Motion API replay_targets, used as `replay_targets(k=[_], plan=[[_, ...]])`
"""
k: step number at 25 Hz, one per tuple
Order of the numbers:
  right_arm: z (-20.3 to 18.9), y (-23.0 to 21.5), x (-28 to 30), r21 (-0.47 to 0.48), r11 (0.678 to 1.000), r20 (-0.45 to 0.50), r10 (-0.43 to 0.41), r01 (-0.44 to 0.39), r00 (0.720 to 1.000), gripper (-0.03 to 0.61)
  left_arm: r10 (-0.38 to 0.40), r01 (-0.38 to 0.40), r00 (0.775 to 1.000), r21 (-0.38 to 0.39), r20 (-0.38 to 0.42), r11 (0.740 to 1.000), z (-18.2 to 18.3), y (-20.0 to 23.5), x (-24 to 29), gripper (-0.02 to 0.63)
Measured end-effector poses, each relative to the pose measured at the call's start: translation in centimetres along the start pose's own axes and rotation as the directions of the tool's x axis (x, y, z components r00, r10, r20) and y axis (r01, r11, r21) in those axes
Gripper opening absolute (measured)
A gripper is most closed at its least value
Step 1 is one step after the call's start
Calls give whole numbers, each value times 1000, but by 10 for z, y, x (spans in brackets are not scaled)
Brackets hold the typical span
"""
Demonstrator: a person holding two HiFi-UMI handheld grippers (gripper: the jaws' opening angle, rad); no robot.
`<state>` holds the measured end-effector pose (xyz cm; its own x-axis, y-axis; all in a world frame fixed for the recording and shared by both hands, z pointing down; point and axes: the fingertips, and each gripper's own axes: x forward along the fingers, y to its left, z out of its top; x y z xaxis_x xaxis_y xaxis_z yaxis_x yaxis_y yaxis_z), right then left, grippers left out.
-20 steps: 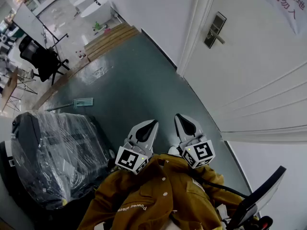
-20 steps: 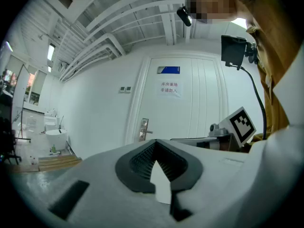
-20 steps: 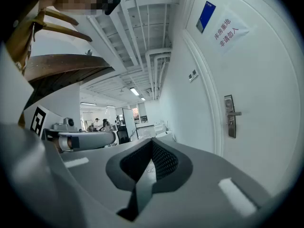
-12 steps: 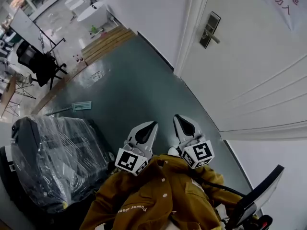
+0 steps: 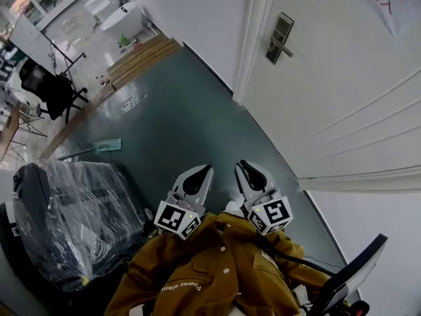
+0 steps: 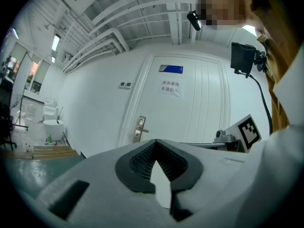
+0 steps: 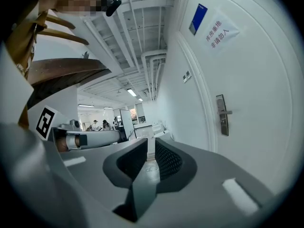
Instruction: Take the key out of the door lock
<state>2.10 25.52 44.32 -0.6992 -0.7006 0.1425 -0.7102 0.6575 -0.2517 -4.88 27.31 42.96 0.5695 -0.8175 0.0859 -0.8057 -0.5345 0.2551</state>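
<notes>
Left gripper (image 5: 199, 175) is clenched on nothing; right gripper (image 5: 248, 172) is slightly parted, empty. Both sit near the person's jacket (image 5: 210, 268), well apart from the door lock (image 5: 279, 38), far right. The lock has drifted slightly left in view, which suggests the approach has barely begun. The key is too small to see.
</notes>
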Motion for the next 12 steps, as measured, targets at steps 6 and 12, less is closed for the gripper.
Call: replay_targets(k=[6, 12], plan=[[-16, -34, 8, 8, 1000, -27, -25, 26, 999, 32, 68, -68, 997, -12, -31, 998, -10, 18, 19, -3], [-10, -77, 81, 5, 1000, -60, -22, 22, 998, 6, 67, -69, 997, -61, -41, 996, -11, 82, 75, -3]])
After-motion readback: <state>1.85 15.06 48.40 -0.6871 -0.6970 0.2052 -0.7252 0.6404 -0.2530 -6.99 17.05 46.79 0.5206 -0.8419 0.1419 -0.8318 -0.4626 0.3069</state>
